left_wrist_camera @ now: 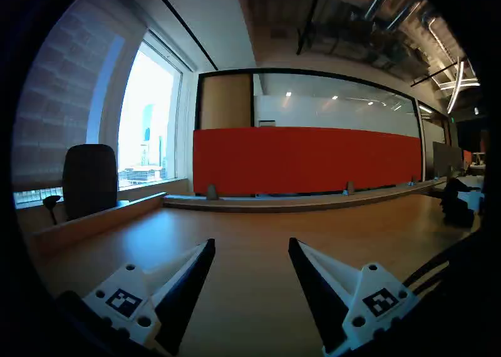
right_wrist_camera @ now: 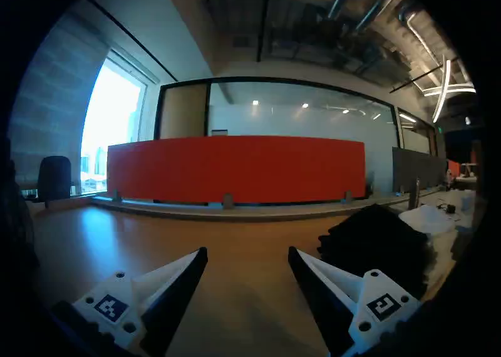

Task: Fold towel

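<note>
In the left gripper view my left gripper (left_wrist_camera: 252, 243) stands open low over the wooden table (left_wrist_camera: 250, 232), with nothing between its fingers. A dark bundle (left_wrist_camera: 456, 208) lies at the far right of that view. In the right gripper view my right gripper (right_wrist_camera: 248, 252) is open too, with bare table between its fingers. A dark crumpled towel (right_wrist_camera: 383, 244) lies on the table (right_wrist_camera: 188, 244) just beyond and to the right of the right finger (right_wrist_camera: 332, 282). I cannot tell whether that finger touches it.
A red divider panel (left_wrist_camera: 307, 160) runs along the table's far edge, with a glass wall behind it. A black chair (left_wrist_camera: 89, 178) stands by the window at the left. White items (right_wrist_camera: 432, 219) lie on the table at the far right.
</note>
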A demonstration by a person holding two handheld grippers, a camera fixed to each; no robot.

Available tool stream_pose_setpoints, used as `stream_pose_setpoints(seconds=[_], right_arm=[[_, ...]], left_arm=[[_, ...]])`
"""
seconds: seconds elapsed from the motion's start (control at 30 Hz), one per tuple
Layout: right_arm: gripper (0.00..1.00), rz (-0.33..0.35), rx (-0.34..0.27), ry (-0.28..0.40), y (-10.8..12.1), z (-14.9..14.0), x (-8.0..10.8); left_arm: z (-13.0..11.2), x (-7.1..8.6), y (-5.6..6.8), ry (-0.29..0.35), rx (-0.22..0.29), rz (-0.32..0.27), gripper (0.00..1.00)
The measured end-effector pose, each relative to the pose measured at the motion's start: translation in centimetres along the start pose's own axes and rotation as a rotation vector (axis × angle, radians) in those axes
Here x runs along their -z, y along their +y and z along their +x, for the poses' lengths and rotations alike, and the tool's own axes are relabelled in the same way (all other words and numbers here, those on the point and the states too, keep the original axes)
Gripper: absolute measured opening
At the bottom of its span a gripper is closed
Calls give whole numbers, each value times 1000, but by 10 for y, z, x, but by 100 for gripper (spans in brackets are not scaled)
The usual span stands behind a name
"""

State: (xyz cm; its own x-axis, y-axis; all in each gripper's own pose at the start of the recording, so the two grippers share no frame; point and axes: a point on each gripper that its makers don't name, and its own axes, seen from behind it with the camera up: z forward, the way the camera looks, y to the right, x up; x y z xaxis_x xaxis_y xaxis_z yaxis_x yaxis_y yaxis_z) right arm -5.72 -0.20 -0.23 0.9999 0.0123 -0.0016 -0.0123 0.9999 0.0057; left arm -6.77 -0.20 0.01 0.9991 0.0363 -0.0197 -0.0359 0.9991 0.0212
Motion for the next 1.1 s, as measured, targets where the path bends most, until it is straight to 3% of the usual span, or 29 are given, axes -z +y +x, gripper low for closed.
stream_pose_setpoints(seconds=[1.1], right_arm=[[100, 0, 0, 0, 0, -1, 0]], left_arm=[[1, -2, 2, -2, 3, -18, 87]])
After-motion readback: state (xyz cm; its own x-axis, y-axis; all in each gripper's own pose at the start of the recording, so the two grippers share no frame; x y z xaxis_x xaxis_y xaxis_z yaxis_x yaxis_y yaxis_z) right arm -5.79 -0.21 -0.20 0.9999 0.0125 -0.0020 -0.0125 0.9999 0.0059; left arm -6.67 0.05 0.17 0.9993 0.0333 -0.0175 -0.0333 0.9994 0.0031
